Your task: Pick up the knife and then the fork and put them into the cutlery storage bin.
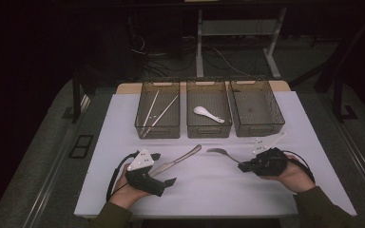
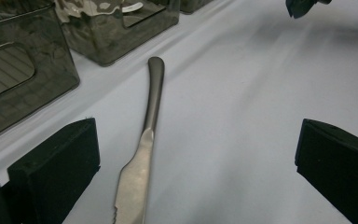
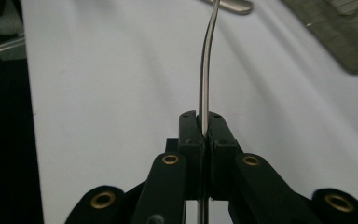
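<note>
Two hand-held grippers: left (image 2: 196, 158) wide over knife (image 2: 142, 154) — right (image 3: 204, 122) clamps spoon (image 3: 205, 70), bowl cut off.

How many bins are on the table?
3, in a row at the table's far edge: left bin with chopsticks, middle bin with a white spoon, right bin looks empty.

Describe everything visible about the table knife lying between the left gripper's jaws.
The knife is one piece of dull silver metal: a slim handle with a rounded end and a broader blade serrated along one edge. It lies flat on the white table cover, handle toward the bins. The left gripper has its jaws wide open on either side of the blade, not touching it.
</note>
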